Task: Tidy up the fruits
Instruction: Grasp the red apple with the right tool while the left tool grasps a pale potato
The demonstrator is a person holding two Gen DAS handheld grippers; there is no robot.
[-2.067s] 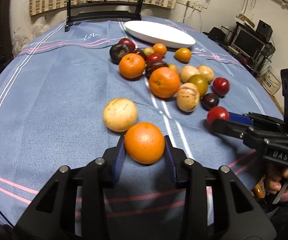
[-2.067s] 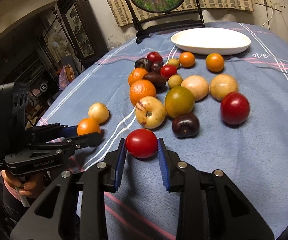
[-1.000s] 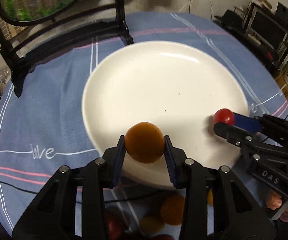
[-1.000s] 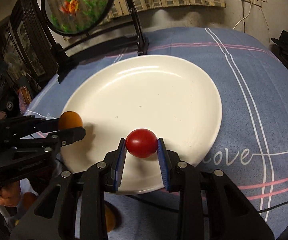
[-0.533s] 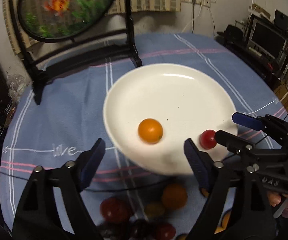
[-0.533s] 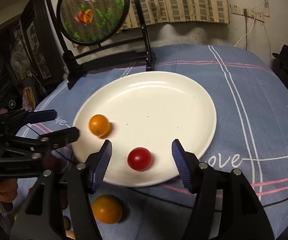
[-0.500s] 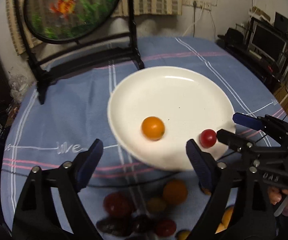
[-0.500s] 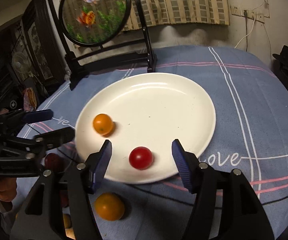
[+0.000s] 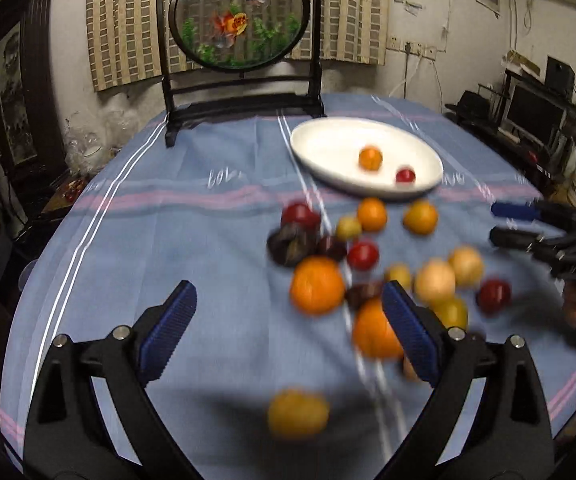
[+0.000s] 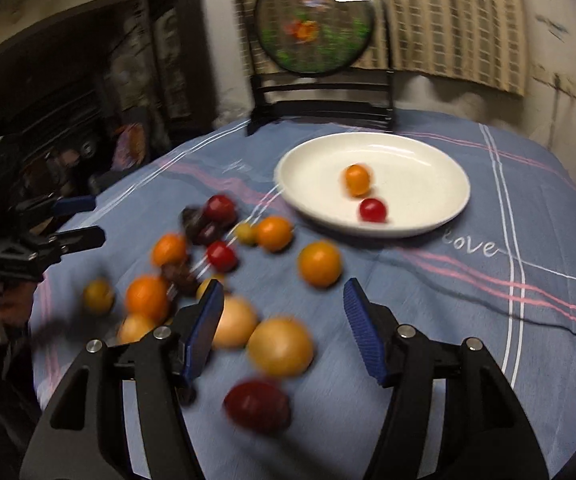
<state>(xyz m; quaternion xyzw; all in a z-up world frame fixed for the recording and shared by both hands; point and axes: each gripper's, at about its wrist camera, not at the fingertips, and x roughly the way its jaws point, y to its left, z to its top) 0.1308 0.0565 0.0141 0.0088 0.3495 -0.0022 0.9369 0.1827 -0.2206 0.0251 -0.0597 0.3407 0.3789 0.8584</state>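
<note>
A white plate (image 9: 328,144) (image 10: 408,168) at the far side of the blue cloth holds a small orange (image 9: 370,159) (image 10: 357,179) and a red tomato (image 9: 405,176) (image 10: 373,210). Several loose fruits lie nearer, blurred: a big orange (image 9: 317,285), a second orange (image 9: 376,332), a yellow fruit (image 9: 298,412), a pale fruit (image 10: 280,346) and a dark red one (image 10: 257,405). My left gripper (image 9: 288,292) hovers over the pile, its jaws opening wide with nothing gripped. My right gripper (image 10: 283,287) stands open and empty above the fruits.
A round goldfish screen on a black stand (image 9: 240,20) (image 10: 314,26) rises behind the plate. Shelves with electronics (image 9: 536,112) stand off the table's right. Dark furniture lies past the left edge. Bare cloth (image 9: 148,220) stretches left of the pile.
Both grippers opened and let the small orange and the tomato go onto the plate. Both then drew back from the plate to above the loose fruits.
</note>
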